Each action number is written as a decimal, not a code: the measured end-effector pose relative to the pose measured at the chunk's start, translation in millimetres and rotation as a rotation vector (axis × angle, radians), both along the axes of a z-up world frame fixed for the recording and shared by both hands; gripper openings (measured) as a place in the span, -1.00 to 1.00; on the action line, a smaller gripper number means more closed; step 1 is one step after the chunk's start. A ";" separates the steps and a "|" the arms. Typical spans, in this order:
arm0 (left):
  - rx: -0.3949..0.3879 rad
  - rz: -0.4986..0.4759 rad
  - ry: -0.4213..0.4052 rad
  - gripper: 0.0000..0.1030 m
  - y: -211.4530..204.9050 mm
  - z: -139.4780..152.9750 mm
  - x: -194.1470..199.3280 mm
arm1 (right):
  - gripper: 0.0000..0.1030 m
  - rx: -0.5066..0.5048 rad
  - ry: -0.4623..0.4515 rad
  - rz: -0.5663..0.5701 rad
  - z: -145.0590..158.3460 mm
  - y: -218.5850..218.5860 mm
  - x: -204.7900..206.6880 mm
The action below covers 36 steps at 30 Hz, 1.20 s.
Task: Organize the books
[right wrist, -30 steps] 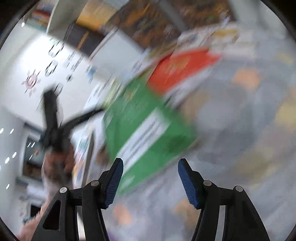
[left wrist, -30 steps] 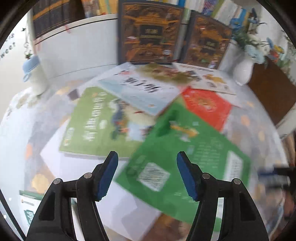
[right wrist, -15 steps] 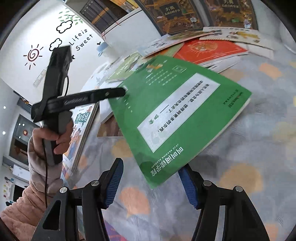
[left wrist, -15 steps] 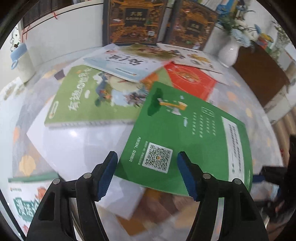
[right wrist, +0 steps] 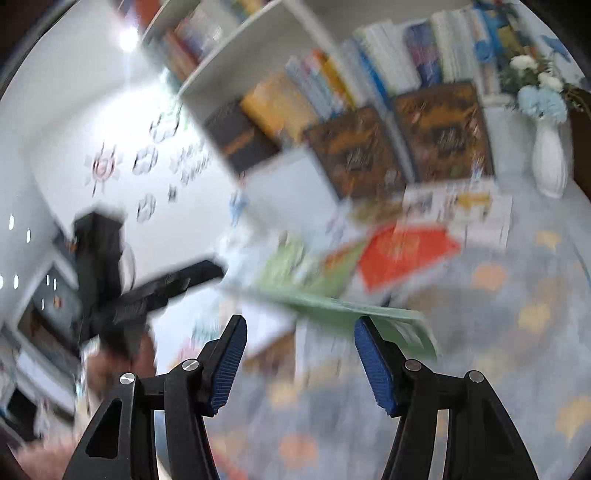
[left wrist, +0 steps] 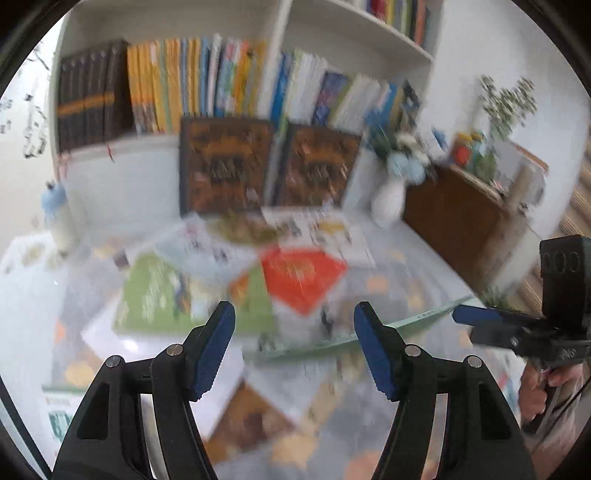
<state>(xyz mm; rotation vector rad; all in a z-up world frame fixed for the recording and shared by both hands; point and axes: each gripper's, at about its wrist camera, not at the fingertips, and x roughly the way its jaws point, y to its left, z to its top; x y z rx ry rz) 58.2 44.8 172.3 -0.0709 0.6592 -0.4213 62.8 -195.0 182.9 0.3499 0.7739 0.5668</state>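
a: where's the green book (left wrist: pixel 417 323) right now?

b: it's off the table (right wrist: pixel 517 288), roughly flat and seen edge-on. in your left wrist view it runs as a thin pale-green line from the lower middle of the frame out to the right. it passes behind the right finger of your left gripper (left wrist: pixel 294 317) and reaches the blue tip of your right gripper (right wrist: pixel 301 322) at the right edge.

a: and from the right wrist?

b: the same thin edge crosses the middle of the frame. its near corner sits at the tip of the right finger.

a: so am i clamping it?

b: no. both pairs of jaws stand about half apart and no pad presses on anything. the book looks carried at the fingertips of both tools, but the blur hides the exact contact.

a: what lies under it?

b: a red book (left wrist: pixel 303 277) and a light green book (left wrist: pixel 155 291) lie flat on the table, centre frame, with other books overlapping them. behind those, two brown books (left wrist: pixel 225 162) stand upright against the bookshelf (left wrist: pixel 332 33). a white vase (left wrist: pixel 388 199) stands to their right.

a: my hands?

b: your right hand (left wrist: pixel 535 387) grips its handle at the lower right of the left wrist view.
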 end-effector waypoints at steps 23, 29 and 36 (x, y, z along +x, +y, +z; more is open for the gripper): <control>0.163 -0.020 0.377 0.34 -41.0 -135.5 93.4 | 0.17 -0.228 0.333 -0.138 -134.3 -39.6 89.1; 0.255 -0.240 0.411 0.34 -80.2 -138.1 34.9 | 0.39 -0.365 0.301 -0.129 -136.1 -41.8 122.6; 0.239 -0.133 0.283 0.30 -60.7 -106.9 61.6 | 0.34 -0.215 0.333 -0.217 -135.2 -81.4 107.5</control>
